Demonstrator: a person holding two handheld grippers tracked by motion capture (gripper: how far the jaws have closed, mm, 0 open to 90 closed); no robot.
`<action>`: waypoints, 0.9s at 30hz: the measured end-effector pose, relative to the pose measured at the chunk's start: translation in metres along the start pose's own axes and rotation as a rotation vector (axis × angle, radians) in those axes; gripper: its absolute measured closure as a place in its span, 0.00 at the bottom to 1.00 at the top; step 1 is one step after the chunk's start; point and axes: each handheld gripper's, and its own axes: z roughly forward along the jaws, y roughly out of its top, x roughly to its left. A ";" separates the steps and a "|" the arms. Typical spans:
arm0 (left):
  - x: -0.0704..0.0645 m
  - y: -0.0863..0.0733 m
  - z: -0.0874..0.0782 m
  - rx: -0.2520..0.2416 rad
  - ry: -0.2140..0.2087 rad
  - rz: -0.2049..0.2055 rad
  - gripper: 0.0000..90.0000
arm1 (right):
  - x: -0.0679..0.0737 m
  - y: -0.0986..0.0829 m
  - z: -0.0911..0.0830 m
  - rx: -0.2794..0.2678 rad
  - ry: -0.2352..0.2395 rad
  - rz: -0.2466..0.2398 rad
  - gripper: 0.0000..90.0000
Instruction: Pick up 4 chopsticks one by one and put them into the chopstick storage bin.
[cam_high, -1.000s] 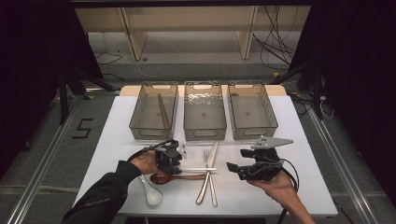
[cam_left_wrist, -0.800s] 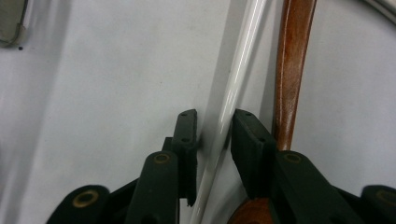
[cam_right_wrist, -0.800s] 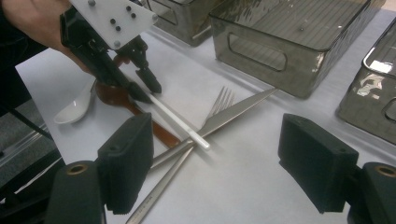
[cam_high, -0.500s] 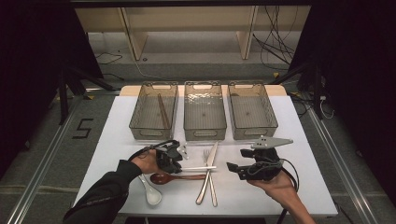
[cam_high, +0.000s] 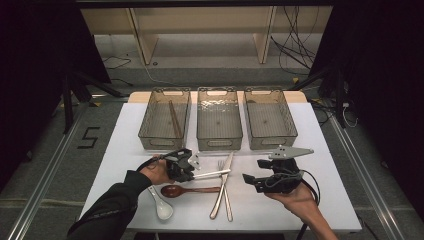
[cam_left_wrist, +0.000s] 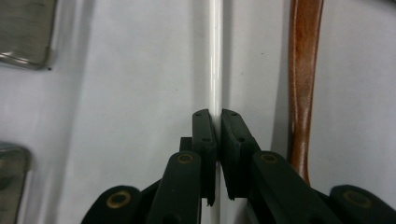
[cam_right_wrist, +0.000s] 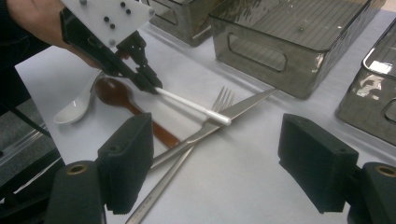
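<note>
White chopstick (cam_left_wrist: 215, 56) — pinched in left hand-held gripper (cam_left_wrist: 217, 122)

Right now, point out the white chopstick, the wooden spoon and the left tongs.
white chopstick (cam_right_wrist: 194, 106), right gripper view, mid-shaft.
wooden spoon (cam_high: 172, 190), high view, bowl.
left tongs (cam_left_wrist: 217, 122), left gripper view, between the tips, shut on the chopstick.
</note>
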 end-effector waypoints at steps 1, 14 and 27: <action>0.001 0.000 -0.002 -0.002 0.001 -0.001 0.94 | 0.000 0.000 0.000 0.000 0.000 -0.001 0.31; 0.007 -0.002 -0.028 -0.096 0.038 -0.068 0.94 | 0.000 0.000 0.000 0.000 -0.001 0.000 0.31; 0.020 -0.008 -0.059 -0.234 0.059 -0.186 0.94 | 0.000 0.000 0.000 -0.001 -0.003 0.001 0.31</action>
